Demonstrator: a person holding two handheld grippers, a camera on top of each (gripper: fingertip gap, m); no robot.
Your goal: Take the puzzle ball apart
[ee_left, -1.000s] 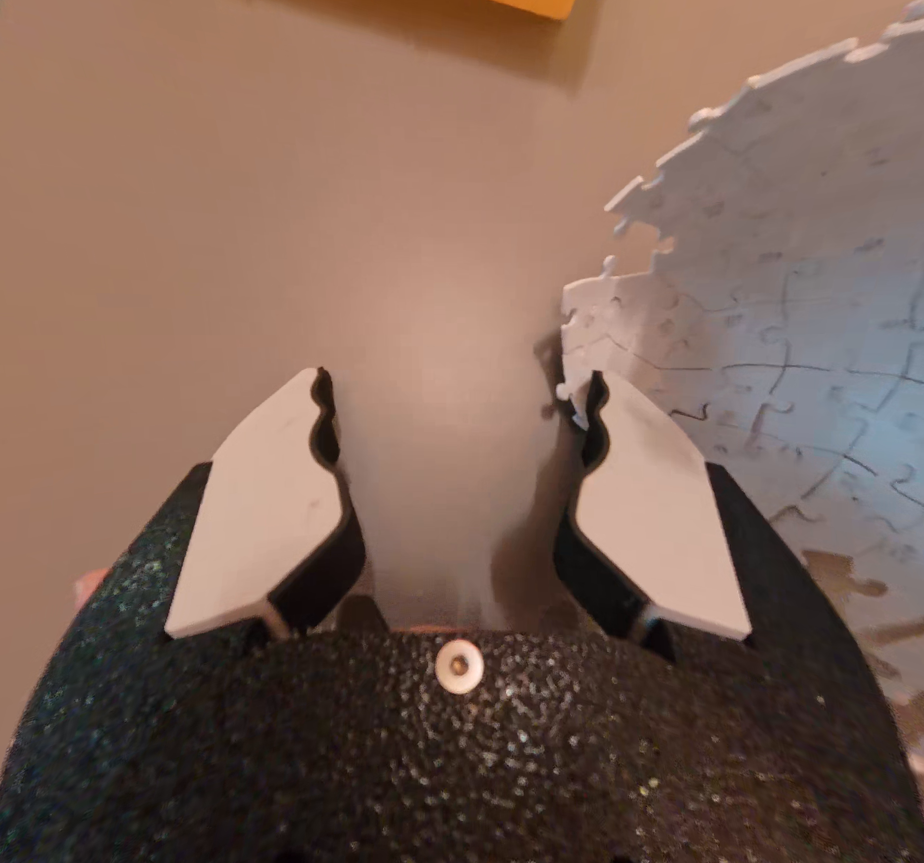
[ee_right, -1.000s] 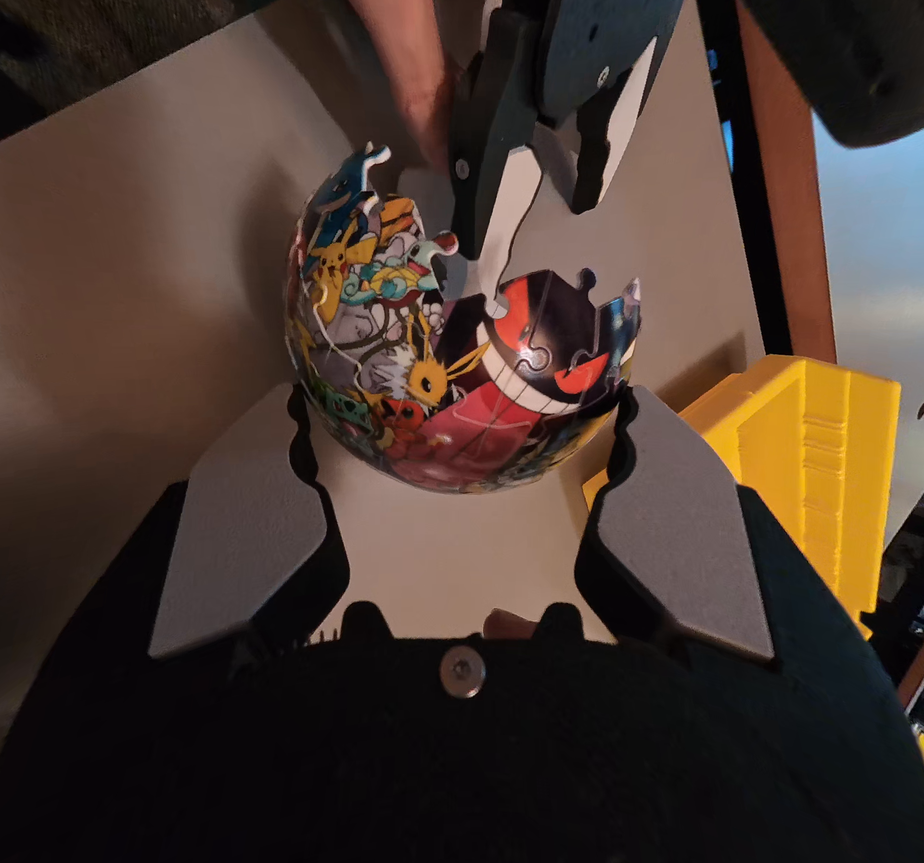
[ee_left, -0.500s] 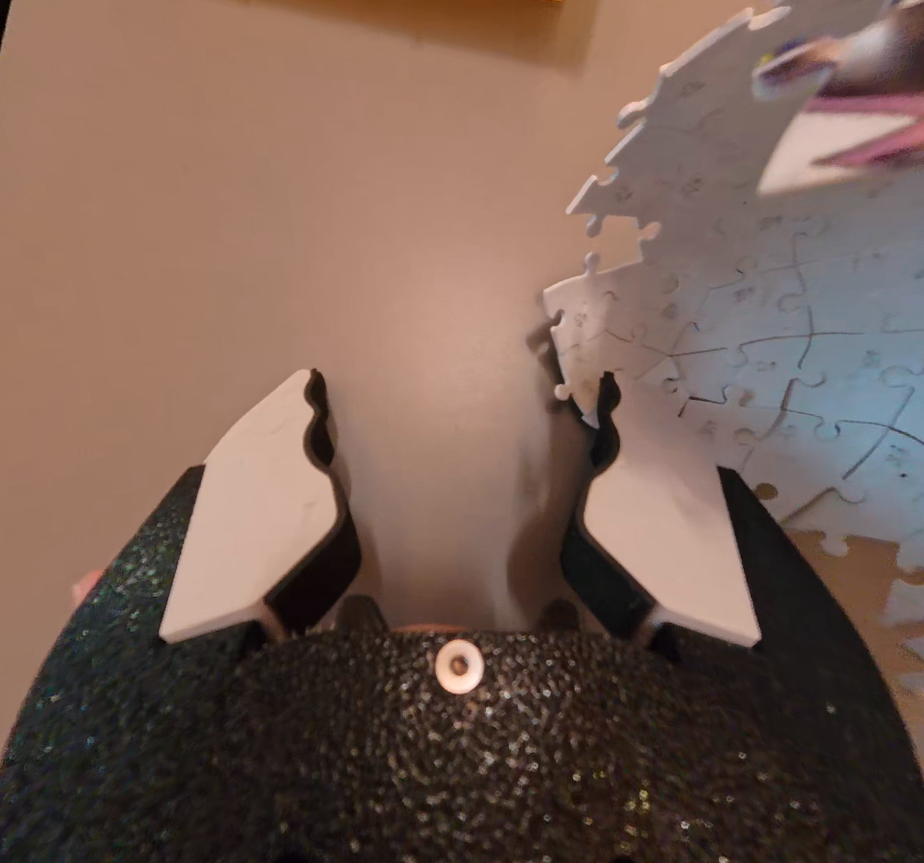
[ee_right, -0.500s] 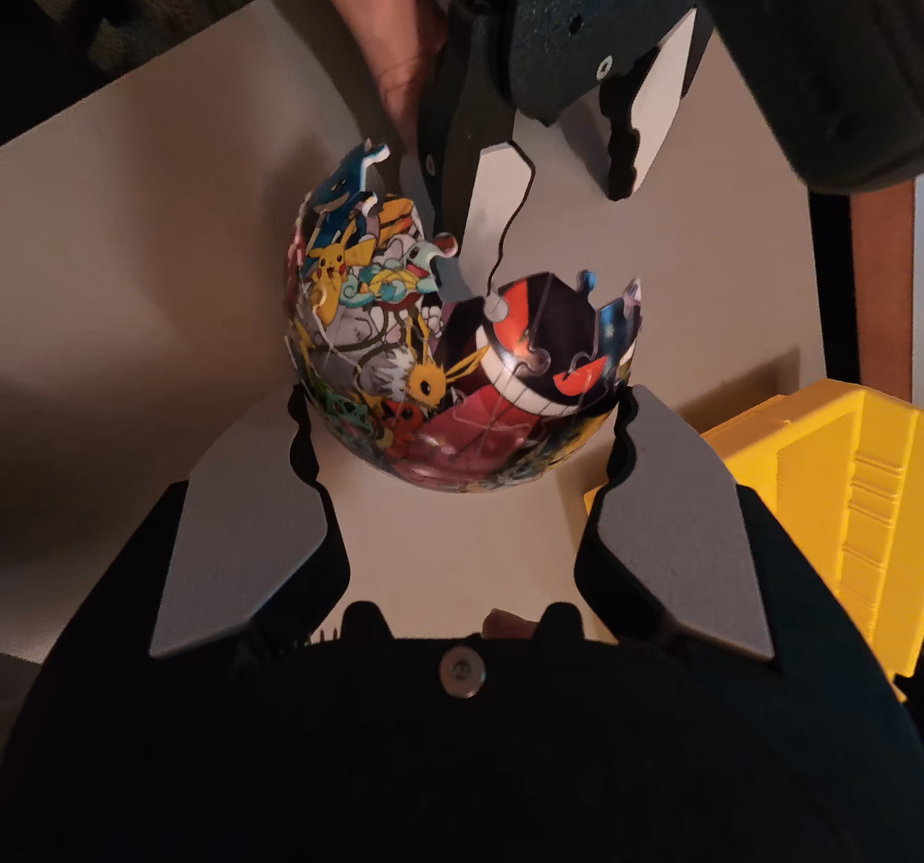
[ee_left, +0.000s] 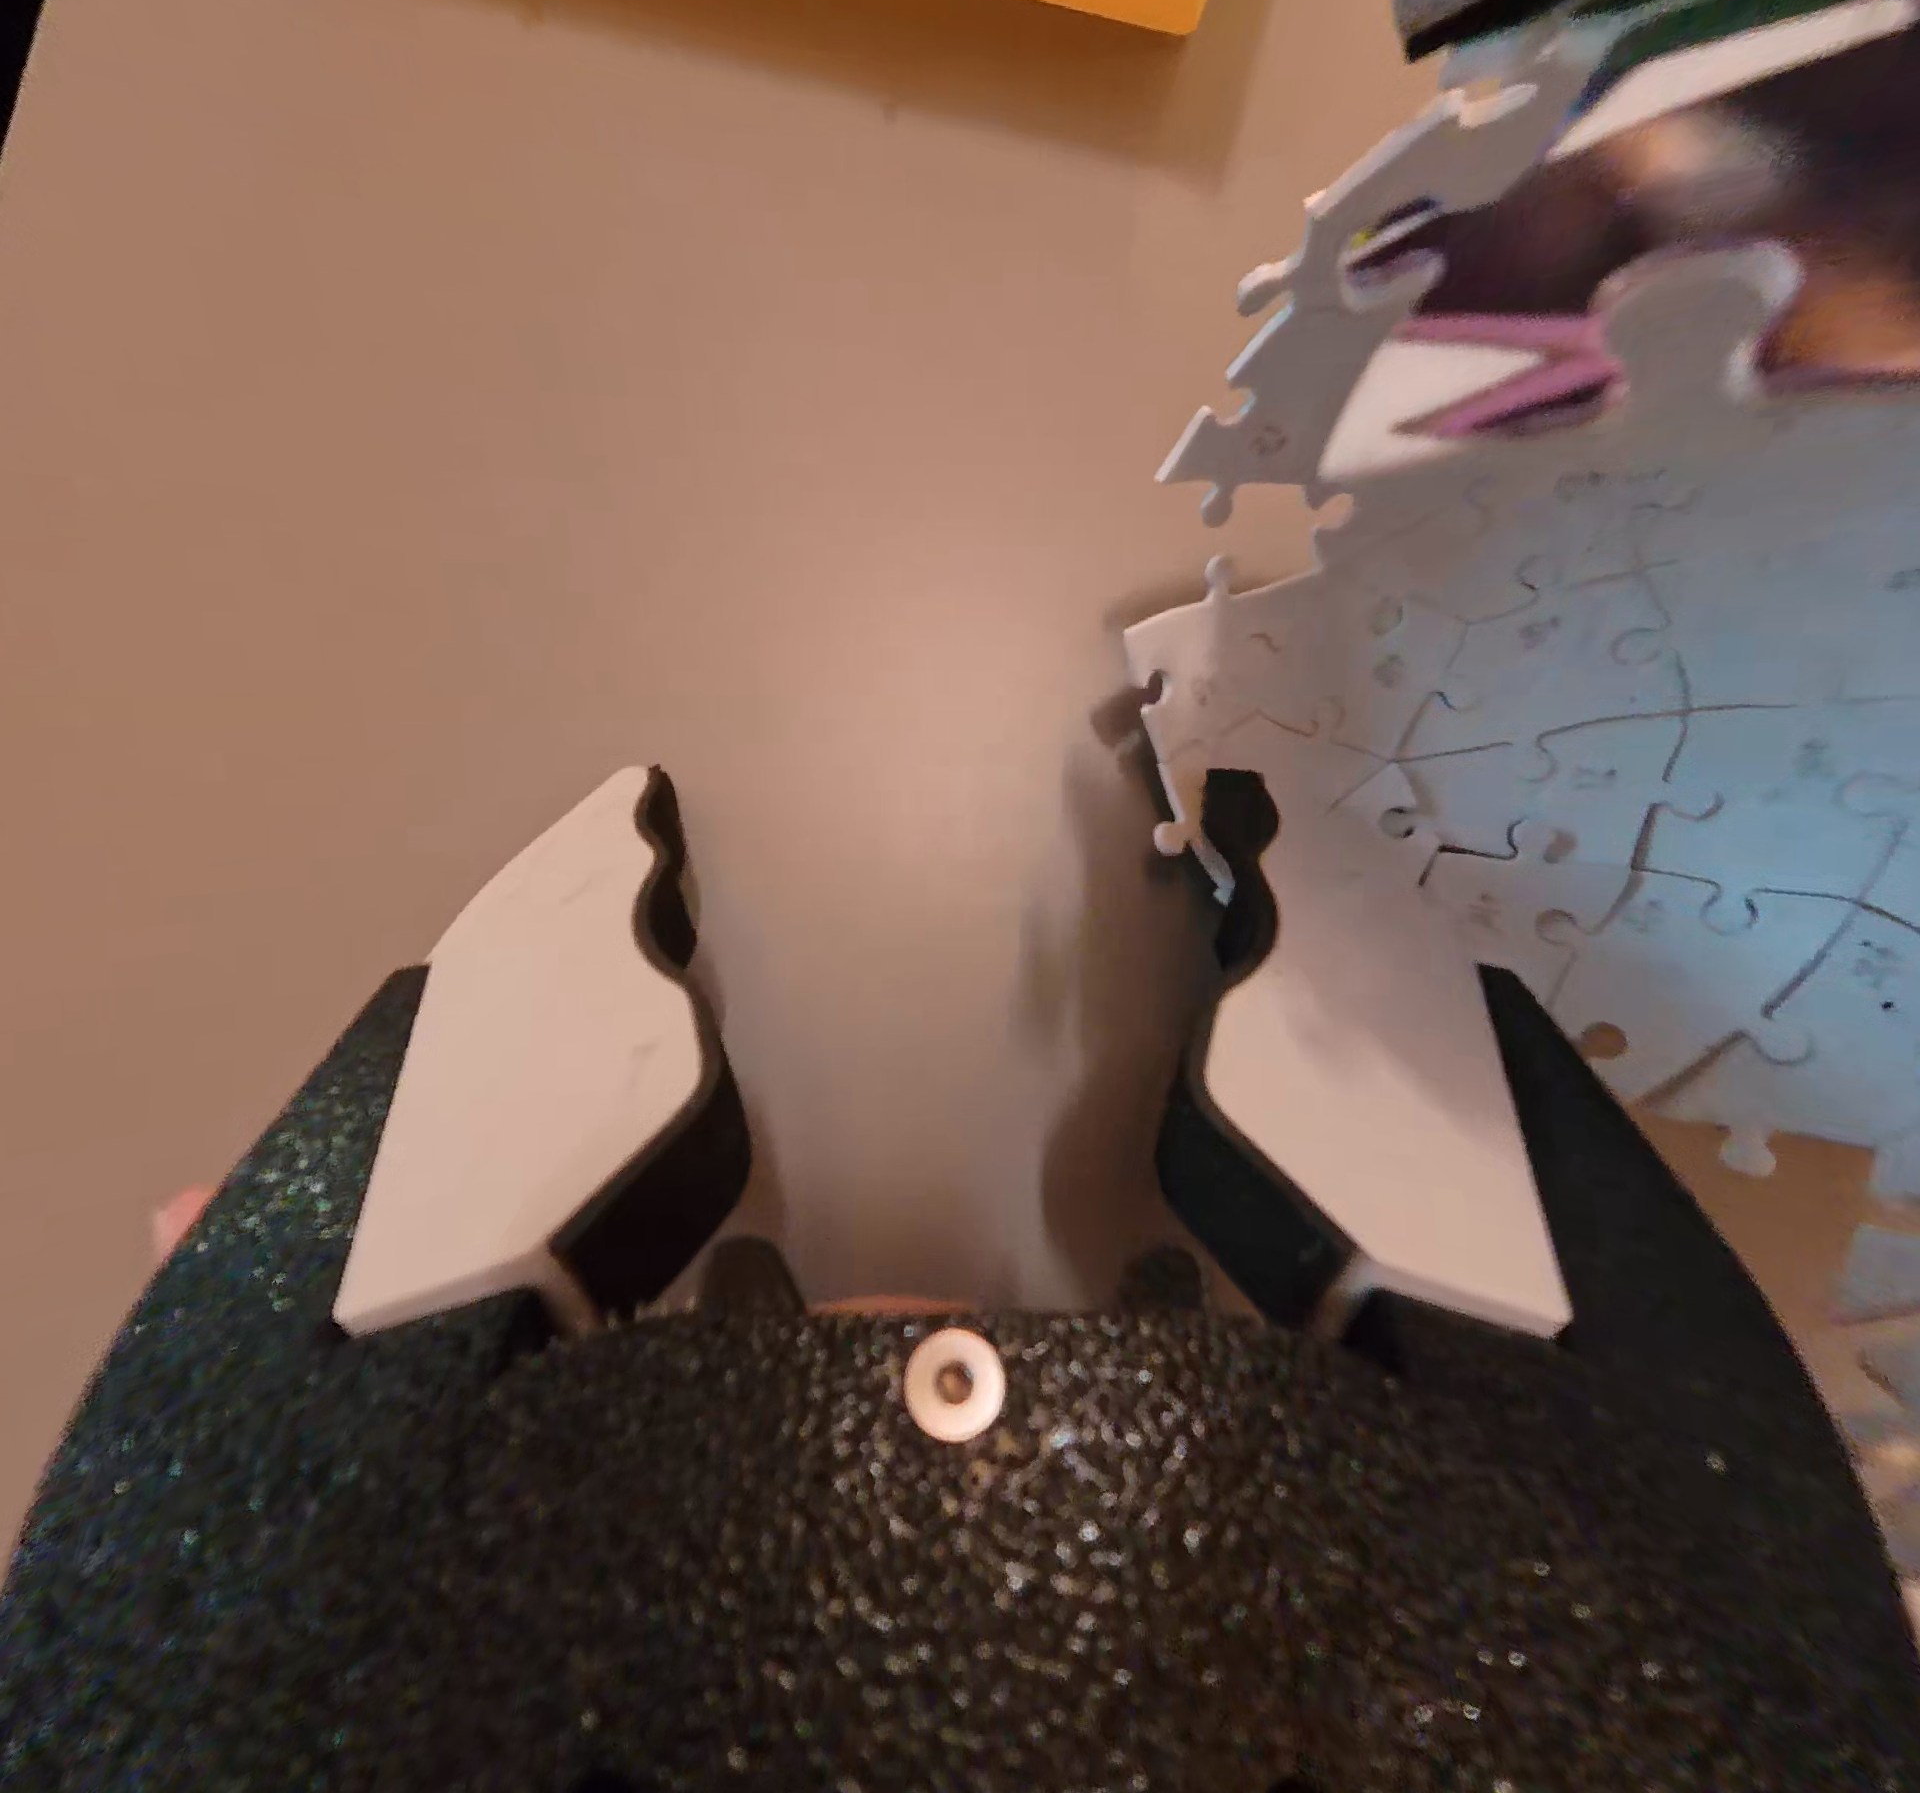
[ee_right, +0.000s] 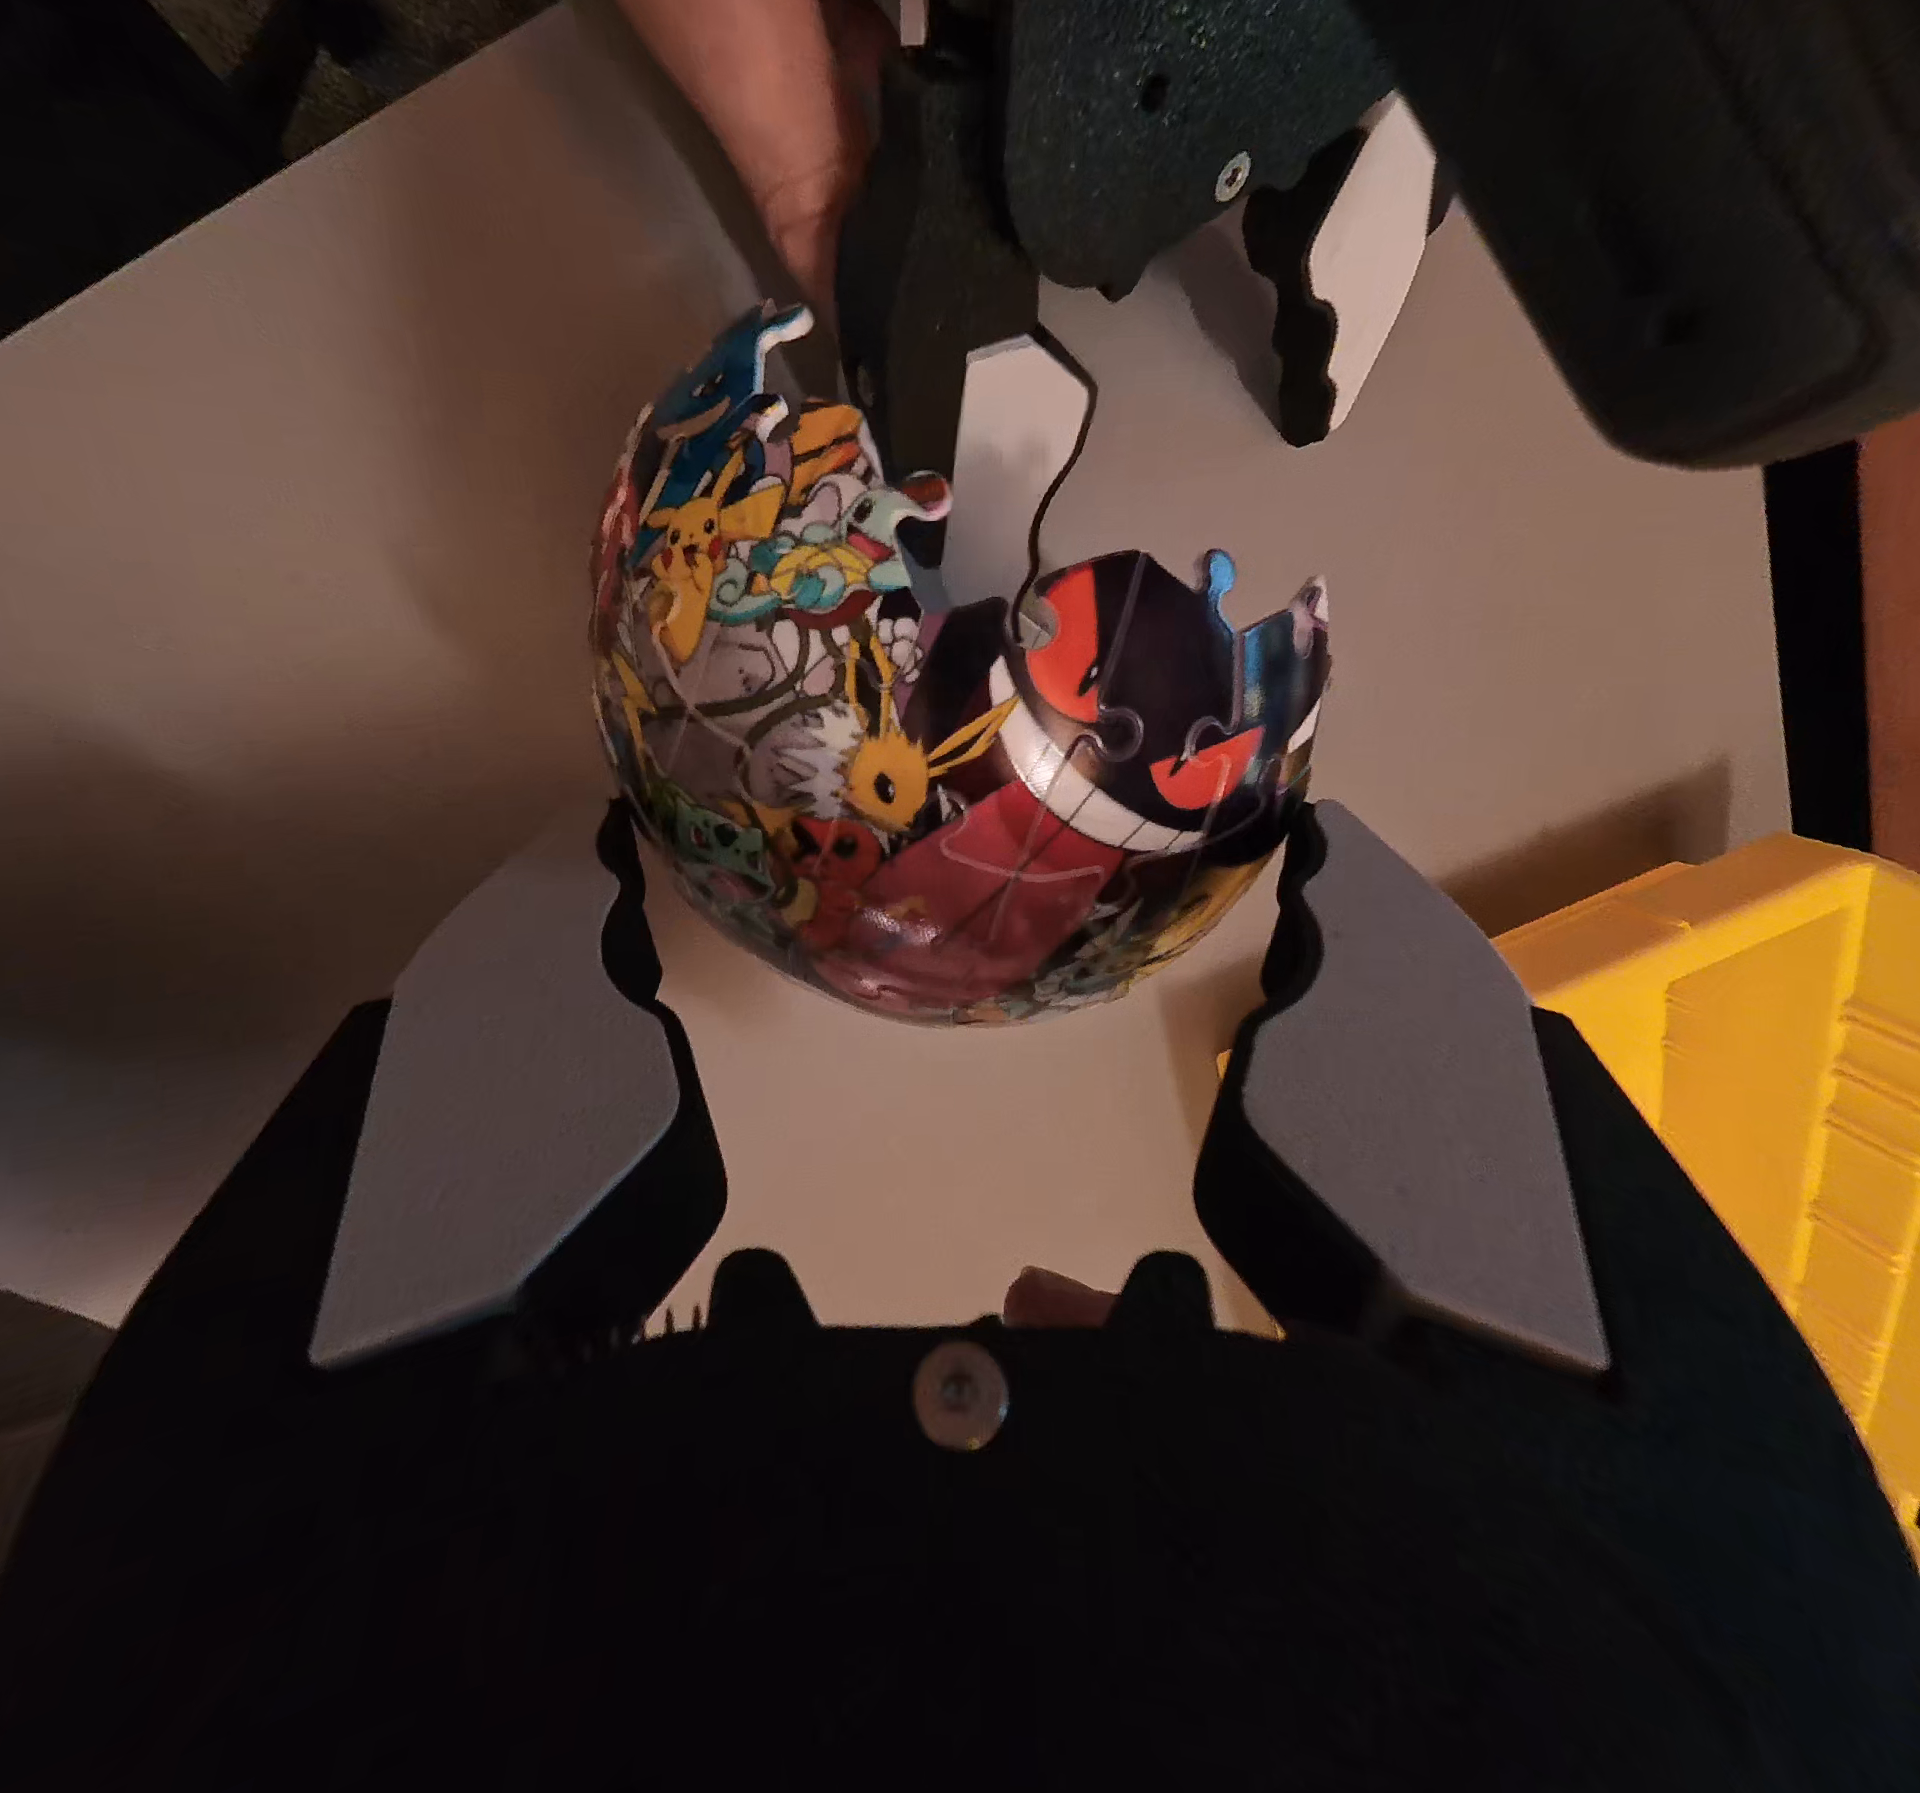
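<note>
I am cradling the puzzle ball, a half-open shell printed with cartoon creatures, between my right gripper's spread fingers on the table. My left gripper is gaping, one finger inside its rim. No writing is legible.

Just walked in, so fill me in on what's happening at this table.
A person is taking apart a colourful puzzle ball with two handheld grippers. Its top is already gone, leaving an open shell with a jagged rim on the table. The right gripper is open, its fingers flanking the ball's lower part. The left gripper, also open, straddles the shell's wall, one finger inside and one outside. A yellow bin stands nearby.
</note>
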